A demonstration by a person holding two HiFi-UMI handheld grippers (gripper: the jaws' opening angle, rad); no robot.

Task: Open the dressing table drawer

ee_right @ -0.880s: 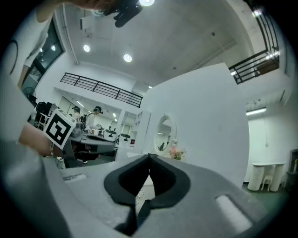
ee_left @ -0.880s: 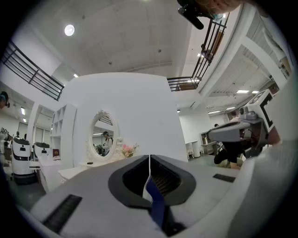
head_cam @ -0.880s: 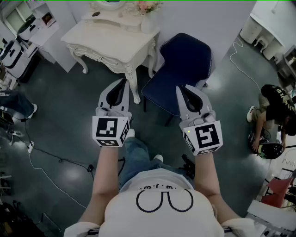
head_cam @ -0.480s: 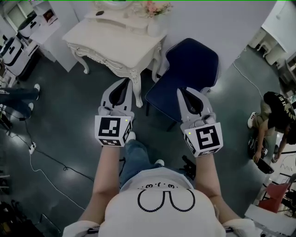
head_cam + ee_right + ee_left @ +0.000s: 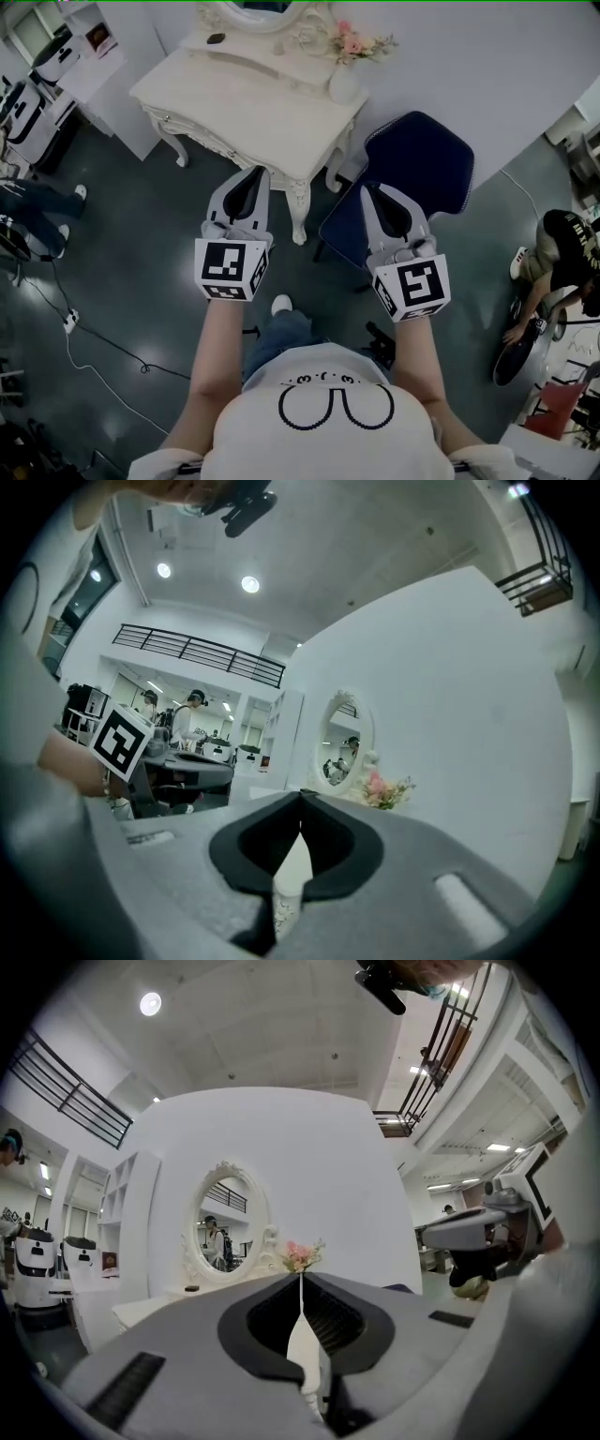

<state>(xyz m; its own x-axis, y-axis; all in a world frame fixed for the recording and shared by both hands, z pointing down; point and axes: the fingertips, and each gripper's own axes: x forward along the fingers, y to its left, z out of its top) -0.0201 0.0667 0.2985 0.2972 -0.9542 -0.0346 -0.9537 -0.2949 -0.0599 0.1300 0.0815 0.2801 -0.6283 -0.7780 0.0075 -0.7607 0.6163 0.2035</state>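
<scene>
The dark grey floor is all around. The big white carved dressing table stands straight ahead of the left hand-held gripper. Its tabletop is mostly bare, and the table sits at a slant to the person.

A dark blue padded chair is right in front of the right hand-held gripper and a bit under it. So I think the left one is closer to the job.

The drawer should be in the white front strip of the table. That strip is ahead of the left hand-held gripper, a little to its left, and I think lower than where it points. The drawer's long side runs along that front edge, crossways to the jaws. The carved corner leg is just beside the left tips from above, but I cannot tell if they are close in height.

Both hand-held grippers point level. The left jaws are pressed together with nothing in them. The right jaws meet at the tips too, and they hold nothing.

At the far end of the tabletop are an oval mirror and pink flowers in a white vase.

The drawer handle is too small to see well. Each hand-held gripper's own view looks over the tabletop, so the drawer front is hidden there.
</scene>
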